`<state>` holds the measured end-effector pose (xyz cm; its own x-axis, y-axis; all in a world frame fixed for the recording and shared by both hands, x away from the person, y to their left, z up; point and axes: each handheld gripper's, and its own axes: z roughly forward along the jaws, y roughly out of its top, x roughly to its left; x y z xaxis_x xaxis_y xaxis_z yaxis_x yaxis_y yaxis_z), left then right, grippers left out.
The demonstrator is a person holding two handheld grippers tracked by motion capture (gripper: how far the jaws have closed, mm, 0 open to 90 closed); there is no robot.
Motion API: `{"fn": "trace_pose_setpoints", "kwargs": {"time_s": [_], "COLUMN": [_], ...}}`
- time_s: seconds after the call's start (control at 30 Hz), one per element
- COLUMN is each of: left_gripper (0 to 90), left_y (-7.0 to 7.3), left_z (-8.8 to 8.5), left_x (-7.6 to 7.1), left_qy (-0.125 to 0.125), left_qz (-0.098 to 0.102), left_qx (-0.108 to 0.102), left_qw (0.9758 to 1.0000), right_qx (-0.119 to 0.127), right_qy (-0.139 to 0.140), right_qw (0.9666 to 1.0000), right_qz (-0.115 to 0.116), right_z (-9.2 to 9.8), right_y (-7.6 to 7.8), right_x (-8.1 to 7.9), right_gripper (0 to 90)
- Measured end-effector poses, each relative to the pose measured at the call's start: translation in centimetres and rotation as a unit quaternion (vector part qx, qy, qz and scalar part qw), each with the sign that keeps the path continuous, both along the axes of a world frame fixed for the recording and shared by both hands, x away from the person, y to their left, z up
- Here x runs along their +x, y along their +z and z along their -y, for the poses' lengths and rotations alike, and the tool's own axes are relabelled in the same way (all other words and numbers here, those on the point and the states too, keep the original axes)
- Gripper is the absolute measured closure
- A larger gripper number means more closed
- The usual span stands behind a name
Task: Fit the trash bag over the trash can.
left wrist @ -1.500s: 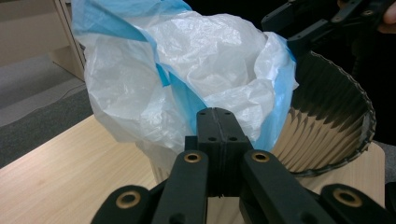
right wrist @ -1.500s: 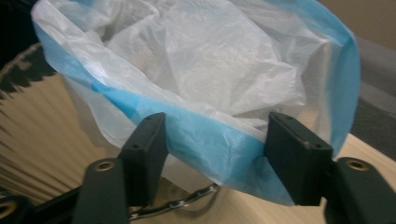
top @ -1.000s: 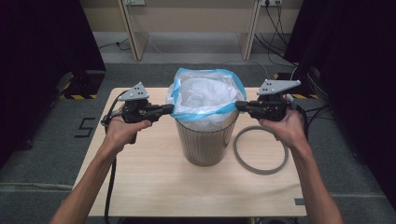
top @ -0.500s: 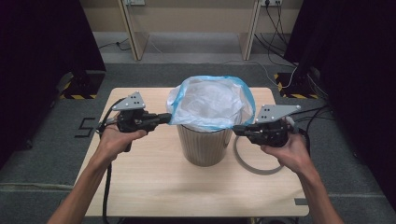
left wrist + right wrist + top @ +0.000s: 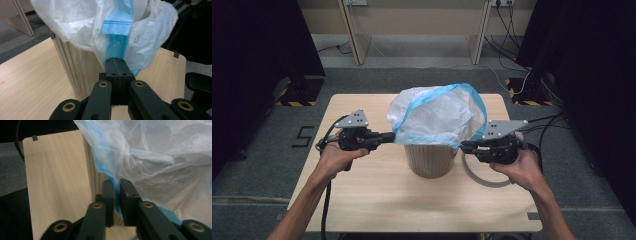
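Grippers flanked the bin: the left gripper [image 5: 388, 136] stayed clamped on the blue hem of the bag [image 5: 437, 117], the right gripper [image 5: 466, 146], jaws just easing apart, loosely straddled it (thin, slippery film, probably best pinched at that hem) over the bin [image 5: 430, 159] mid-table [image 5: 362, 195].

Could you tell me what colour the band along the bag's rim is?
Light blue band, clearest in the left gripper view.
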<state>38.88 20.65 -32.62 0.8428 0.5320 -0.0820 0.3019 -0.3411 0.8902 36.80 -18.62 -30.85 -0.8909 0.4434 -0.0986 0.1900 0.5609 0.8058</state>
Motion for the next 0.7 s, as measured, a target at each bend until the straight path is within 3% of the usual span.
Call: {"fn": "trace_pose_setpoints", "kwargs": {"time_s": [0.07,0.17,0.23,0.37,0.57,0.7], "left_gripper": [89.6,86.2,80.1,64.1,42.8,37.5], "left_y": [-0.1,0.2,0.6,1.9,4.1,5.0], "left_z": [-0.3,-0.7,-0.7,-0.6,-0.2,-0.2], "left_x": [0.1,0.1,-0.1,-0.8,-1.8,-1.6], "left_qy": [0.008,0.018,0.014,0.012,0.01,0.005], "left_qz": [-0.001,-0.005,-0.004,0.018,0.037,0.023], "left_qx": [-0.004,-0.022,-0.031,-0.033,-0.041,-0.07], "left_qw": [1.0,0.9996,0.9994,0.9992,0.9984,0.9973], "right_qx": [0.01,0.046,0.058,0.08,0.081,0.076], "right_qy": [-0.011,-0.037,-0.054,-0.073,-0.058,-0.056], "right_qw": [0.9999,0.9982,0.9967,0.994,0.995,0.9955], "right_qz": [0.003,0.011,0.019,0.016,0.007,0.009], "right_z": [0.4,1.5,2.3,3.5,3.2,2.5], "right_y": [0.3,1.5,2.3,3.2,2.8,2.5], "right_x": [-0.1,0.0,0.3,1.4,1.7,1.2], "right_gripper": [64.0,54.9,51.3,46.5,47.9,47.8]}}
